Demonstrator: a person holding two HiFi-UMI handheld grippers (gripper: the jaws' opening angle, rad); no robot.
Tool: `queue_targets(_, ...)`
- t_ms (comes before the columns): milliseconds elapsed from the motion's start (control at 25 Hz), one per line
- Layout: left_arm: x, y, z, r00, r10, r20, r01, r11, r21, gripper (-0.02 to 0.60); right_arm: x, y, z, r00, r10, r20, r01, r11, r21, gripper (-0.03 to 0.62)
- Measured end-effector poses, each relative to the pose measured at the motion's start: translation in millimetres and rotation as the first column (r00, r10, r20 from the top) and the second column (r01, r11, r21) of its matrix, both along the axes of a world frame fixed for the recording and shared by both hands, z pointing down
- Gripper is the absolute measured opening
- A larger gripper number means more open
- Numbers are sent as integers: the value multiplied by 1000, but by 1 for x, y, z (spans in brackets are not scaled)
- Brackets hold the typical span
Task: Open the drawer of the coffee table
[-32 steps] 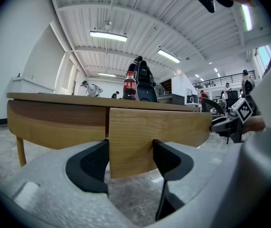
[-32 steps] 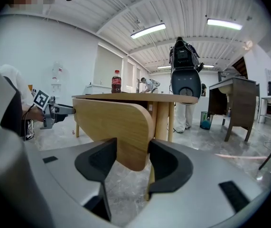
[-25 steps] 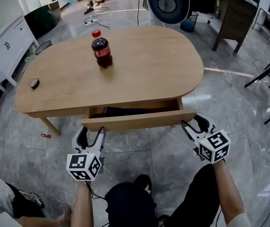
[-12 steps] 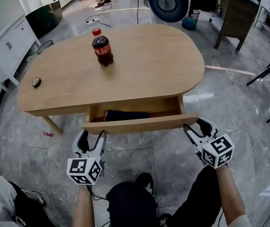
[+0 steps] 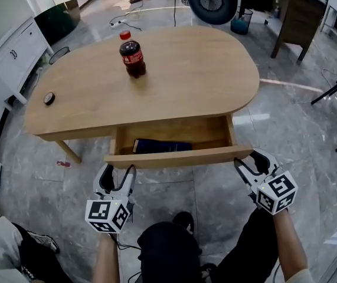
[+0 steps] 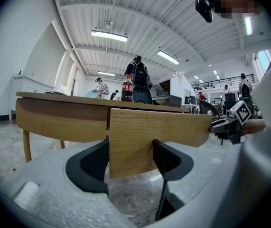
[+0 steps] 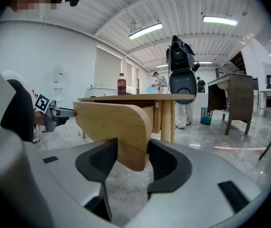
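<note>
A wooden drawer [image 5: 179, 156] stands pulled well out from under the near long edge of a low oval bench [image 5: 174, 84], towards the person. Most of the drawer's inside shows from above. A dark flat thing [image 5: 162, 146] lies inside the drawer, on its left part just behind the front panel; what it is cannot be made out. The left gripper [image 5: 118, 171] is at the left end of the drawer's front panel, its jaws pinching the panel's lower edge, one pad on each face of the board. The right gripper [image 5: 248, 161] is at the right end of the same panel, its jaws set wide and likewise clamped on the rounded corner of the board. By the look of it, the task is largely done: the drawer is open far enough to see and reach into. At most a short further pull and letting go of the panel seem to be left; how much travel the drawer has cannot be told. Beyond the drawer, on the bench top, a dark drink bottle [image 5: 133, 55] with a red cap stands upright, and a small round thing [image 5: 49, 98] lies far to the drawer's left. Grey stone floor [image 5: 286, 128] lies below the drawer and around it, and a white cabinet [image 5: 12, 55] stands well off to the drawer's left.
</note>
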State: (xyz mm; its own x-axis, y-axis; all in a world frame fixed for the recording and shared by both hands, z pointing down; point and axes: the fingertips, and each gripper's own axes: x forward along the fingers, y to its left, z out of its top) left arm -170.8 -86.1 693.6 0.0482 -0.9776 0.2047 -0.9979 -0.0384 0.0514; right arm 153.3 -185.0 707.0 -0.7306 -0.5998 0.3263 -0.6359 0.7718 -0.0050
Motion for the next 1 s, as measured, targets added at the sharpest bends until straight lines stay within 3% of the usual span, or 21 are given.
queue_targets(1000, 8, 25, -2, 1000, -4, 0, 4, 1000, 8, 276, 8, 22, -1, 1000, 22, -17, -21, 1000, 16, 204)
